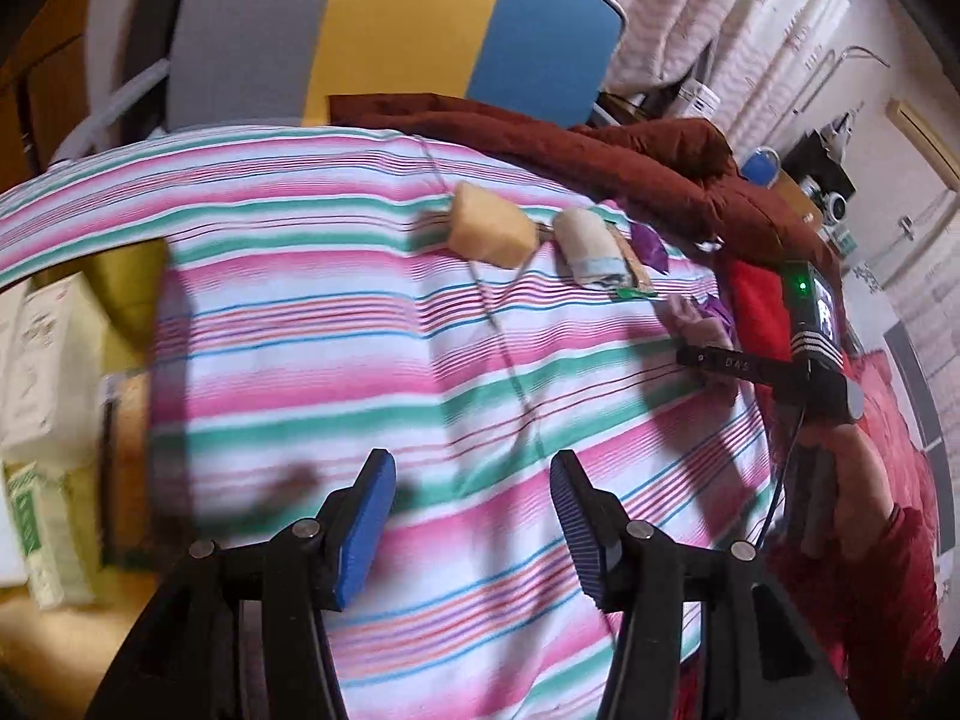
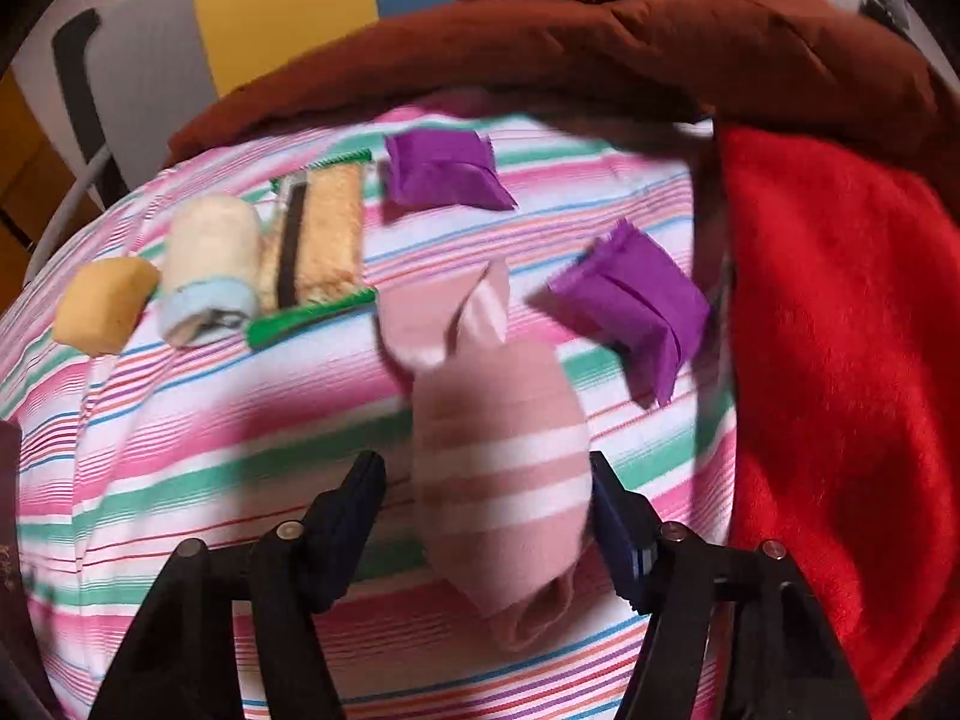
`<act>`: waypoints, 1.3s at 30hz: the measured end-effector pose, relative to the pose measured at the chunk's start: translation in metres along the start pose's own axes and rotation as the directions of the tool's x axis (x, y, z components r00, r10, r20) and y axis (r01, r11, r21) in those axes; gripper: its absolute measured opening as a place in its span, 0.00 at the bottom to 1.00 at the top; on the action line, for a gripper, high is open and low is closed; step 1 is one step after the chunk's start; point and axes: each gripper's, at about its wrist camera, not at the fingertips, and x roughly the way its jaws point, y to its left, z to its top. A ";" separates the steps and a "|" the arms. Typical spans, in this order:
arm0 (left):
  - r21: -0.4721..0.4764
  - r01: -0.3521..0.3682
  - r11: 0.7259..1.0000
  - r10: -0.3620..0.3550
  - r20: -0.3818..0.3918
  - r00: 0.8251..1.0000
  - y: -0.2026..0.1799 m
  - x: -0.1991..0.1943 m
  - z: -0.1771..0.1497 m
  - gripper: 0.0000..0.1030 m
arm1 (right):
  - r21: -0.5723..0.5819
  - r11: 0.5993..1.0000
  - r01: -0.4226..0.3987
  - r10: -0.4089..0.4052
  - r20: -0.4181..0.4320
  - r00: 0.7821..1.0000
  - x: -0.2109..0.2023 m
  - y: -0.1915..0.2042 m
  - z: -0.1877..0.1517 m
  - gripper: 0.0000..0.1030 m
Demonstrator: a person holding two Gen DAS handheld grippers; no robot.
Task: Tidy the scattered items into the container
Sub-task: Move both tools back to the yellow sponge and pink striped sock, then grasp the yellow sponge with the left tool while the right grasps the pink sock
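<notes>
A rolled pink sock with white stripes (image 2: 498,468) lies on the striped bedding (image 2: 180,450) between the fingers of my right gripper (image 2: 483,474). The right pad touches the sock, while a narrow strip of bedding shows beside the left pad. Beyond it lie two purple packets (image 2: 441,171) (image 2: 636,312), a green-edged snack packet (image 2: 318,240), a cream sock roll with a blue cuff (image 2: 210,264) and a yellow sponge (image 2: 105,312). My left gripper (image 1: 474,474) hangs open over bare bedding with nothing between its pads. The sponge (image 1: 492,228) and cream roll (image 1: 588,246) lie far ahead of it.
A brown quilt (image 2: 630,48) and a red blanket (image 2: 840,360) border the items at the back and right. White packets and boxes (image 1: 42,372) sit off the bed's left edge, blurred. A hand in a red sleeve (image 1: 858,480) holds the right gripper.
</notes>
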 end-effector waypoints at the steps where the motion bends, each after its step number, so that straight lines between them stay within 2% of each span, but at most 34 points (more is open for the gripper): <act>1: -0.001 0.004 1.000 -0.004 -0.011 1.000 -0.002 0.006 0.005 0.53 | 0.000 1.000 -0.005 0.005 0.002 1.000 -0.001 0.001 0.000 0.62; 4: -0.002 0.041 0.999 -0.041 -0.041 0.998 -0.007 0.025 0.021 0.53 | -0.003 1.000 -0.012 0.012 0.003 1.000 -0.001 0.003 -0.002 0.62; 8: 0.022 0.043 0.999 -0.041 -0.088 0.995 -0.015 0.052 0.046 0.53 | 0.027 0.999 -0.032 0.031 0.003 0.999 -0.002 0.000 -0.001 0.63; 13: 0.005 0.058 0.998 -0.057 -0.137 0.989 -0.017 0.080 0.073 0.53 | 0.071 0.995 -0.068 0.068 0.006 0.998 -0.003 -0.006 -0.002 0.64; 14: 0.007 0.043 0.999 -0.041 -0.144 0.989 -0.017 0.084 0.077 0.54 | 0.070 0.995 -0.072 0.072 0.007 0.997 -0.003 -0.006 -0.002 0.64; 19: 0.044 -0.023 0.999 0.029 -0.144 0.989 -0.020 0.103 0.099 0.54 | 0.049 0.996 -0.073 0.072 0.017 0.997 -0.001 -0.004 -0.004 0.67; 23: 0.042 0.004 0.999 0.002 -0.138 0.990 -0.023 0.114 0.116 0.54 | 0.054 0.995 -0.084 0.083 0.022 0.996 0.000 -0.004 -0.005 0.71; 25: 0.079 0.012 0.997 -0.002 -0.114 0.993 -0.030 0.118 0.124 0.63 | 0.057 0.995 -0.087 0.085 0.024 0.996 0.001 -0.005 -0.004 0.71; 26: 0.123 0.000 0.992 0.013 -0.104 0.995 -0.035 0.122 0.128 0.77 | 0.062 0.994 -0.090 0.089 0.026 0.996 0.002 -0.006 -0.004 0.71; 27: 0.146 -0.012 0.989 0.028 -0.103 0.994 -0.038 0.125 0.130 0.80 | 0.068 0.993 -0.095 0.093 0.027 0.995 0.002 -0.006 -0.003 0.71; 30: 0.206 -0.070 0.976 0.091 -0.095 0.991 -0.045 0.134 0.139 0.80 | 0.071 0.993 -0.100 0.098 0.026 0.995 0.003 -0.007 -0.002 0.72; 34: 0.188 -0.093 0.978 0.111 -0.086 0.990 -0.040 0.143 0.145 0.80 | 0.028 0.997 -0.077 0.077 0.015 0.997 0.004 0.000 -0.002 0.75; 39: 0.226 -0.162 0.960 0.183 -0.073 0.980 -0.035 0.155 0.147 0.80 | 0.064 0.992 -0.106 0.105 0.020 0.994 0.004 -0.005 -0.001 0.77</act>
